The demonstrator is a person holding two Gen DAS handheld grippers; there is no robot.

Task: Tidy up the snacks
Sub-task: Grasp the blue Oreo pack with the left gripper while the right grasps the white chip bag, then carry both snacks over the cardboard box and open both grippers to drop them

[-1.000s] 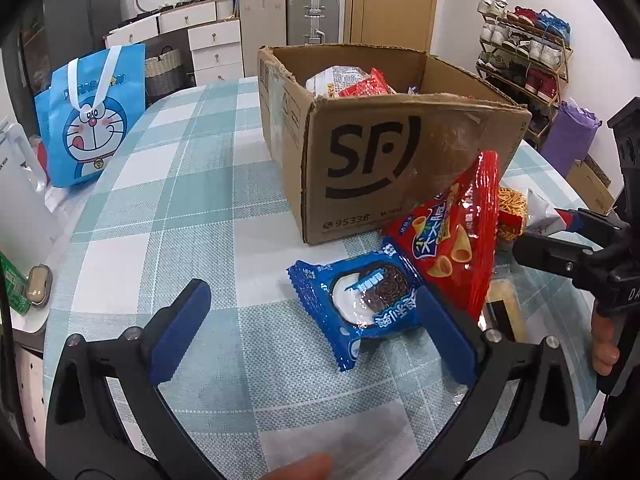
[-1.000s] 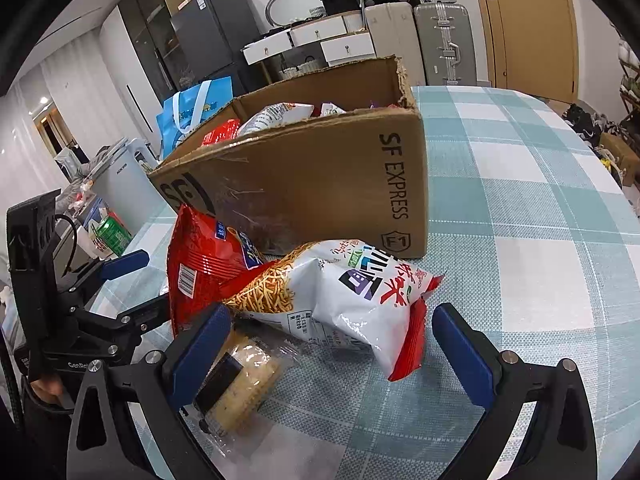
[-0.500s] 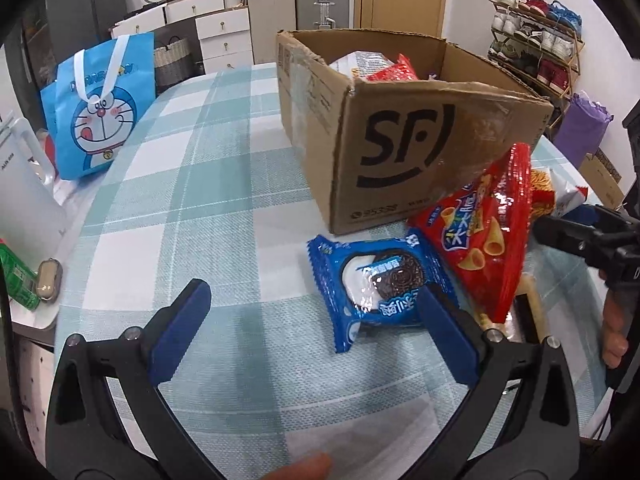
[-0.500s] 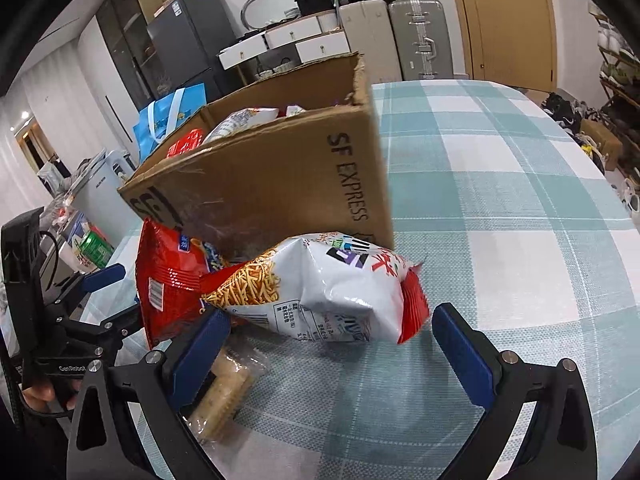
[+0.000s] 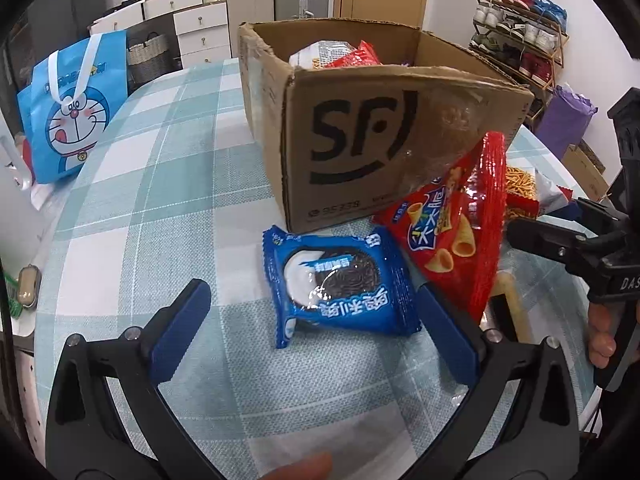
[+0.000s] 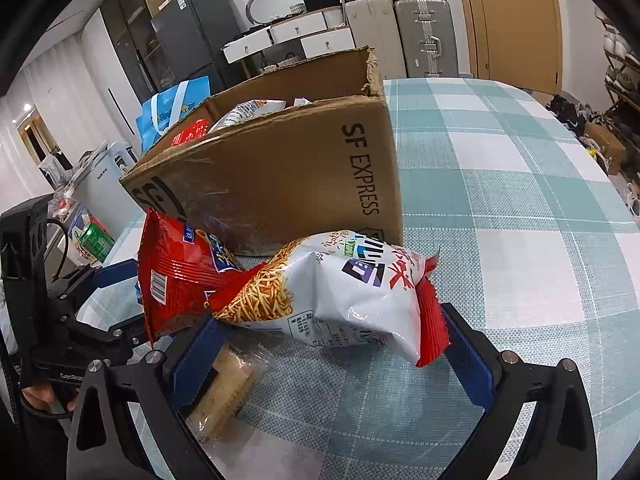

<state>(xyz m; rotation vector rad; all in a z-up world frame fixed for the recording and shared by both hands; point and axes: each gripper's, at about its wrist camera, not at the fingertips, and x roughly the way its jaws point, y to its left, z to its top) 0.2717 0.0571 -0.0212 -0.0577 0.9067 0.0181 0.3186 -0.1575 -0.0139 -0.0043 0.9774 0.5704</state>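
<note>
Fingers (image 5: 180, 328) of both grippers stood wide, the left framing the blue cookie packet (image 5: 340, 284) on the bench (image 5: 168, 184), which I judged best pinched across its middle before lifting into the cardboard box (image 5: 360, 128) beyond.

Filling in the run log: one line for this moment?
left hand-held gripper: open, at blue cookie packet | right hand-held gripper: open, around white noodle-snack bag | brown cardboard box: part-filled

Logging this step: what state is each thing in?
Box: open, snacks inside.
Oreo pack: sealed, flat on table.
Red bag: sealed, leaning on box.
White bag: sealed, lying down.
Left gripper: open.
Right gripper: open.
</note>
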